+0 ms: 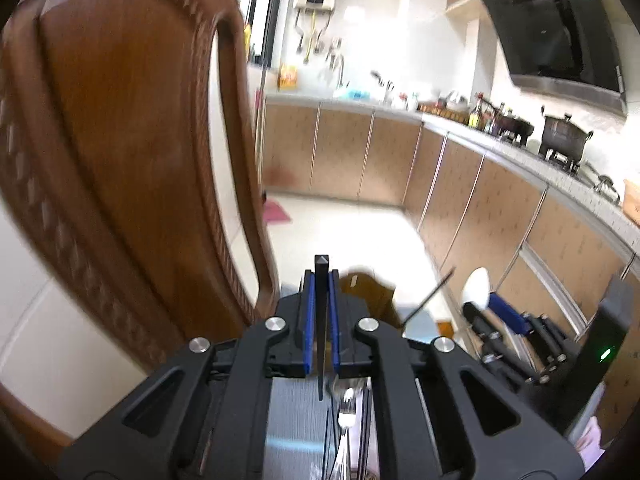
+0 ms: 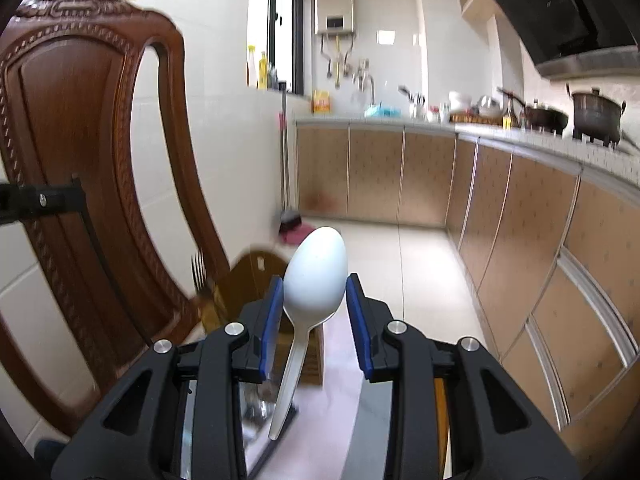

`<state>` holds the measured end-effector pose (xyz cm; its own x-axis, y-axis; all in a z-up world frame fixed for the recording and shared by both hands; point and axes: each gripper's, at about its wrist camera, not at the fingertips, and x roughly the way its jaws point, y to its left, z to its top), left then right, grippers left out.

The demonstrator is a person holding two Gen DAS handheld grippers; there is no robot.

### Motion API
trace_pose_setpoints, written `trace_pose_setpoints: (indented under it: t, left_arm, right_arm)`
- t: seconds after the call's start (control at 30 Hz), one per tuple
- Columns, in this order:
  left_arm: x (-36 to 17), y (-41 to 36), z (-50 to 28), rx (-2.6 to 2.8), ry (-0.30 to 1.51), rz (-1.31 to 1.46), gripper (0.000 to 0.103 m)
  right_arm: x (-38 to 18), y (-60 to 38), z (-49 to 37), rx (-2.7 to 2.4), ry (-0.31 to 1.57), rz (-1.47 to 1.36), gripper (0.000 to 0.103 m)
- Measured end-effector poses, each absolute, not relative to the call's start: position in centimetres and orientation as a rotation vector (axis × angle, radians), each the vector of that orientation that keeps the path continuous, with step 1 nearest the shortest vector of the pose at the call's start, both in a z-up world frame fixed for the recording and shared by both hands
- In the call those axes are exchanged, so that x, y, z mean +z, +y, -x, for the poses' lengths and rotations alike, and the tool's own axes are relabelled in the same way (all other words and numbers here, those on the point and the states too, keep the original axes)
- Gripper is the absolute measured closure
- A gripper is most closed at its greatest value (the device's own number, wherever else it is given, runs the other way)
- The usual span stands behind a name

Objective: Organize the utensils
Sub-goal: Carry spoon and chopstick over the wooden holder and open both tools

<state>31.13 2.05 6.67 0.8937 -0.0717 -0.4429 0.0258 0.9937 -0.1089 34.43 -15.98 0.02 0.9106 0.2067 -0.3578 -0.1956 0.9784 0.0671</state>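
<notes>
No writing I can read anywhere. I count one white spoon [image 2: 315, 276] and one black chopstick [image 1: 321, 300]. My left gripper [image 1: 321, 280] is nearly closed, clamping the chopstick upright between its blue pads [image 1: 308, 320]. My right gripper [image 2: 315, 292] stands partly open, its pads against the spoon's bowl, handle hanging down. One fork [image 2: 198, 272] shows by the wooden chair [image 2: 80, 160].

The left gripper [image 1: 321, 280] points slightly downward, its blue-padded jaws nearly together, clamped on a thin black stick [image 1: 321, 320] standing between them. The right gripper [image 2: 315, 292], tilted likewise, pinches a white plastic spoon [image 2: 314, 272], bowl up.
</notes>
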Motion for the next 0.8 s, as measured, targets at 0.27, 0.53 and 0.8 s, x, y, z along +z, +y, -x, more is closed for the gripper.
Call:
trace_pose_setpoints:
  t: [0.27, 0.53, 0.8]
  left_arm:
    - [11.0, 1.0, -34.7, -0.054, 0.378, 0.096, 0.097]
    - [6.7, 1.5, -40.4, -0.042, 0.416, 0.142, 0.097]
    - [1.2, 1.9, -43.3, -0.029, 0.486, 0.146, 0.096]
  right_arm:
    - [1.6, -13.3, -38.7, 0.160, 0.222, 0.014, 0.070]
    - [-2.5, -11.0, -42.6, 0.103, 0.146, 0.031, 0.070]
    - [-7.2, -10.4, -45.1, 0.121, 0.232, 0.046, 0.070]
